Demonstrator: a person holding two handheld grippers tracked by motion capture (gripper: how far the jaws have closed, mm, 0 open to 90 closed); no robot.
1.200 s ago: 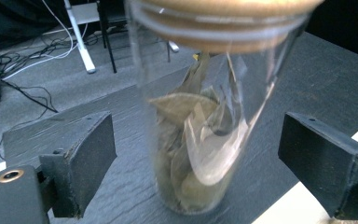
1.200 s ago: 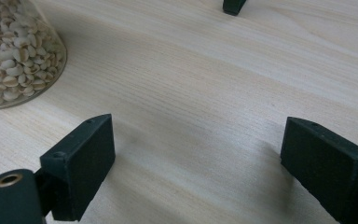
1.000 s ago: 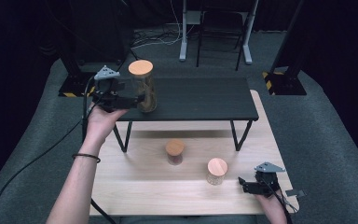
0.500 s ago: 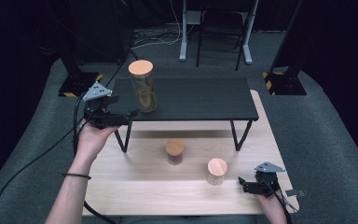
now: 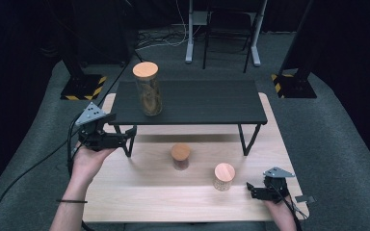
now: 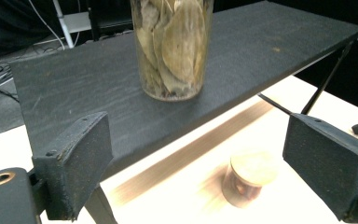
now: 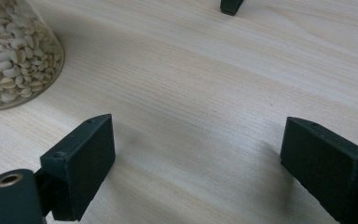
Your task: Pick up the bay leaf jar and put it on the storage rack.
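On the black raised shelf (image 5: 192, 101), the tall glass jar of dry leaves with a wooden lid (image 5: 147, 89) had been let go; the left gripper (image 5: 125, 137) had been pulled back, its jaws just opened wider and empty. The right gripper (image 5: 251, 190) was kept open and empty.

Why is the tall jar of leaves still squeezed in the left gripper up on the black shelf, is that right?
Not quite. The tall jar of leaves does stand on the black shelf, but the left gripper isn't squeezing it. The high view shows that gripper off the shelf's near left corner, jaws open with nothing between them.

High view overlooks the table (image 5: 139, 199); gripper views skim it closely
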